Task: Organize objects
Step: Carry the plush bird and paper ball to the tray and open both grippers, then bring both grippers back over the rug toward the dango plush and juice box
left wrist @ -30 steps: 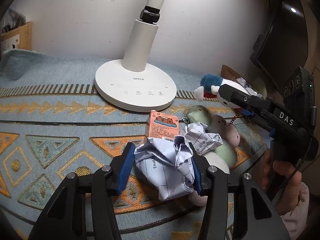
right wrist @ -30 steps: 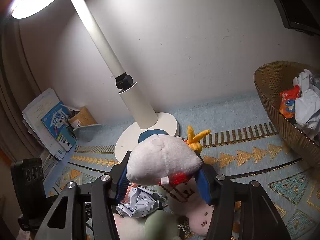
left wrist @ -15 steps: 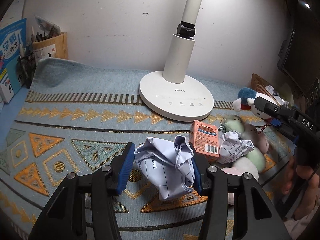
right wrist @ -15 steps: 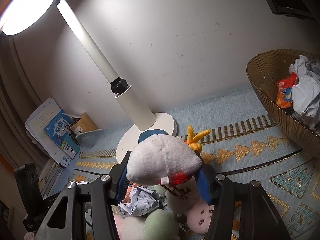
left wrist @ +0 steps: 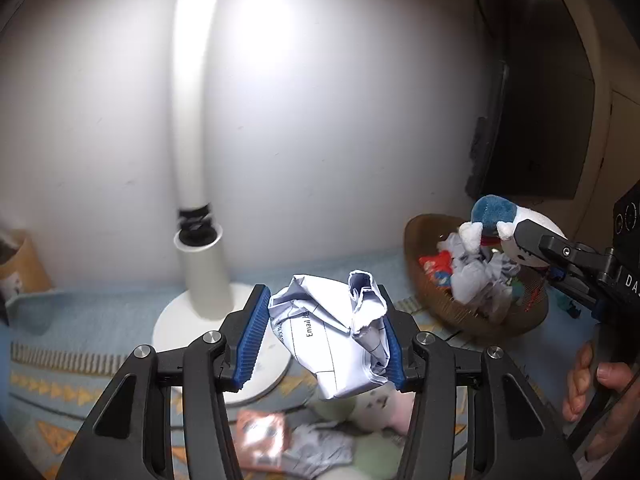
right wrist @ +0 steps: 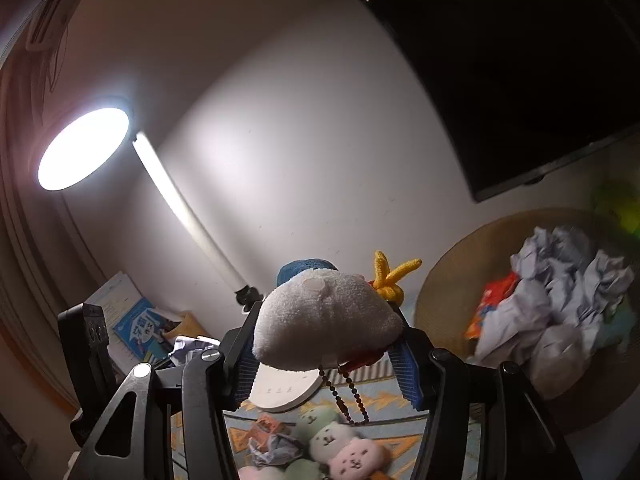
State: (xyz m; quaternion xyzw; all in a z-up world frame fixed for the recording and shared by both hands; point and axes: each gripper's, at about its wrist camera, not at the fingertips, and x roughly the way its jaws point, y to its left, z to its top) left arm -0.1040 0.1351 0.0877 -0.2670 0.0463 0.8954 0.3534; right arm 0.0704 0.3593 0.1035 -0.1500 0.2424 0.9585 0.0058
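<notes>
My left gripper (left wrist: pixel 322 342) is shut on a crumpled white paper ball (left wrist: pixel 332 340) with printed text, held in the air above the patterned cloth. My right gripper (right wrist: pixel 330 354) is shut on a white plush toy (right wrist: pixel 324 320) with a blue cap, yellow tuft and bead chain; the same plush toy (left wrist: pixel 508 228) appears at the right of the left wrist view, over the brown woven basket (left wrist: pixel 416 248). That basket (right wrist: pixel 452 280) holds crumpled papers and an orange packet.
A white desk lamp base (left wrist: pixel 192 320) stands behind, its lit head (right wrist: pixel 82 148) high up. Below lie an orange box (right wrist: pixel 268 428), a paper ball (right wrist: pixel 272 448) and several pastel plush toys (right wrist: pixel 344 444). Books (right wrist: pixel 140 328) lean at left. A hand (left wrist: pixel 600 396) grips the right tool.
Both grippers have risen and swung right toward the basket, each keeping its load. The cloth and the pile of toys have dropped low in both views; the basket is now closer.
</notes>
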